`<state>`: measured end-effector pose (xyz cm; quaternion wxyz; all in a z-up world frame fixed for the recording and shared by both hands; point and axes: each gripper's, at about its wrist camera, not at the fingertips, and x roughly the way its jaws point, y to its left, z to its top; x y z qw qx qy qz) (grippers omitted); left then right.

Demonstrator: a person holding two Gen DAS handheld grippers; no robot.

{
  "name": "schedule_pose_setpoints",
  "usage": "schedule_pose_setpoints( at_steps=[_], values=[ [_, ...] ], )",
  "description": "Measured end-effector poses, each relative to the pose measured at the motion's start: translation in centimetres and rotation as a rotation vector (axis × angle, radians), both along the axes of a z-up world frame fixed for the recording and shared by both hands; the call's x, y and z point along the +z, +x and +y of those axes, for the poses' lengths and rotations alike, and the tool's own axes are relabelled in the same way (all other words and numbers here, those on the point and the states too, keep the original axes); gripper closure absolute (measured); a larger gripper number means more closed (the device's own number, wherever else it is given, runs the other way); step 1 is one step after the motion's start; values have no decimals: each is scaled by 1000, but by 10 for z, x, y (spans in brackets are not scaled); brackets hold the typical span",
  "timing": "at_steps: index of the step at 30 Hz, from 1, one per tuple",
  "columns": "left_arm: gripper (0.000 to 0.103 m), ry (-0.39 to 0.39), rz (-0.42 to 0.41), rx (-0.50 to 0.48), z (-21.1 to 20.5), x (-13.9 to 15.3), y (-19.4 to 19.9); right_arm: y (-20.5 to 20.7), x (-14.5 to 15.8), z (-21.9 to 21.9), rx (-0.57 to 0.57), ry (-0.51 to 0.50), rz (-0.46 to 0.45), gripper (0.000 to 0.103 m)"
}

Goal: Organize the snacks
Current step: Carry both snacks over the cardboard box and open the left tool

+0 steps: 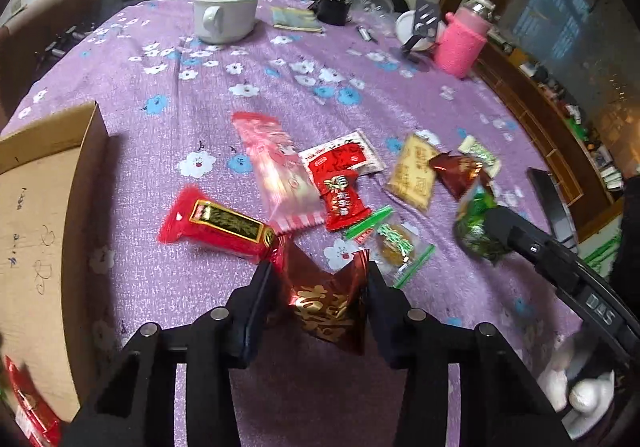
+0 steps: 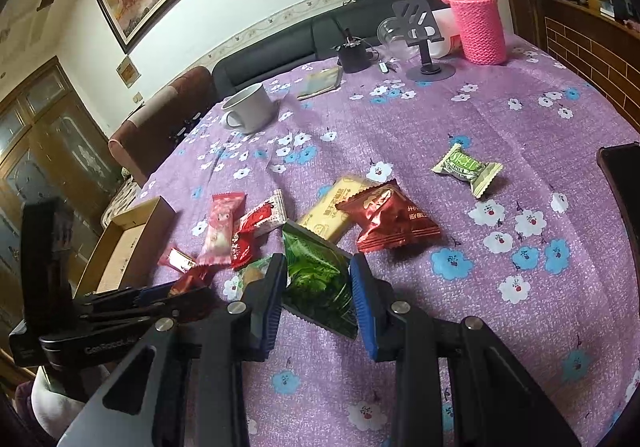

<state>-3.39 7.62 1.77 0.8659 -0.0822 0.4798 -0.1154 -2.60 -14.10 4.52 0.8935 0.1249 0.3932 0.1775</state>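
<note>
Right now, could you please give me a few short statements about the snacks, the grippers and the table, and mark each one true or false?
1. The left gripper is closed on a dark red foil snack packet with gold lettering. True.
2. The right gripper holds a yellow biscuit packet. False: it grips a shiny green foil packet; the yellow biscuit packet lies on the cloth.
3. The white ceramic mug lies tipped on its side. False: it stands upright.
4. An open brown cardboard box sits at the table's left edge in the left wrist view. True.
5. The tablecloth is plain blue. False: it is purple with white and blue flowers.
</note>
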Motion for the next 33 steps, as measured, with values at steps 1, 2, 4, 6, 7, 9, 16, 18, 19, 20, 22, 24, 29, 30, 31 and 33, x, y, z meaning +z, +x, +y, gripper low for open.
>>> schedule_pose_setpoints(
  at_steps=[1,2,4,6,7,9,16,18,19,20,22,24,29,30,31,33],
  values=[
    [59,3,-10,0,0,2,-2,0,0,0,1,-1,-1,72],
    [60,2,-23,-1,1,6,-6,0,0,0,0,-4,-4,72],
    [62,-10,-38,-1,4,13,-12,-2,2,0,-4,-6,-17,72],
    [64,-42,-48,4,11,19,-21,-4,4,-1,-12,-7,-33,72],
    [65,-61,-52,6,16,21,-26,-4,4,-2,-16,-2,-40,72],
    [65,-94,-65,13,25,26,-34,-6,6,-4,-23,5,-51,72],
    [65,-176,-117,79,65,42,-67,-7,5,-3,-34,0,-60,72],
    [65,-197,-135,102,78,46,-77,-7,4,-2,-34,-7,-65,72],
    [65,-205,-142,111,84,48,-80,-7,3,-1,-35,-13,-68,72],
    [65,-215,-153,127,92,51,-85,-8,3,0,-36,-19,-70,72],
    [65,-225,-169,149,106,56,-93,-10,2,3,-35,-30,-79,72],
    [65,-223,-188,182,123,60,-101,-12,5,6,-35,-44,-88,73],
    [64,-207,-213,252,163,62,-121,-25,21,24,70,73,-43,90],
    [64,-210,-212,266,170,60,-124,-28,26,34,92,62,-47,90],
    [64,-218,-208,280,178,56,-127,-30,30,45,118,38,-54,90],
    [64,-235,-199,298,188,49,-132,-29,34,56,147,9,-59,90]
  ],
)
